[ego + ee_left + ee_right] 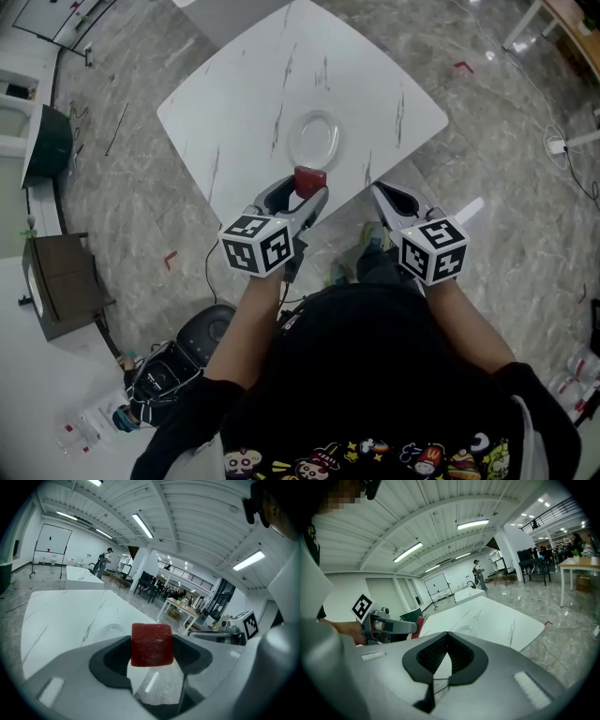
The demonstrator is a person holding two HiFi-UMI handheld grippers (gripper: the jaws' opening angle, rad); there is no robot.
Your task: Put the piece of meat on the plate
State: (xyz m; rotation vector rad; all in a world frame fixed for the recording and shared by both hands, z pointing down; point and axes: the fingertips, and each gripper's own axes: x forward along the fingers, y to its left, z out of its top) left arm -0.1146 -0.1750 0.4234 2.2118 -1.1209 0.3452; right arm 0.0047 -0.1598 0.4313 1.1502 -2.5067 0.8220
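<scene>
A red cube of meat (309, 180) is clamped between the tips of my left gripper (307, 192), held just above the near edge of the white marble table (234, 103). In the left gripper view the meat (151, 644) fills the gap between the jaws. The clear glass plate (314, 138) lies on the table just beyond the meat; it shows faintly as the plate (110, 631) and the plate (464, 629). My right gripper (382, 192) hovers at the table's near right edge, shut with nothing in it (446, 639).
The table stands on a grey marbled floor (487, 112). A dark bin (52, 141) and a brown cabinet (61, 281) are at the left. Cables and a black base (192, 342) lie on the floor near my left side.
</scene>
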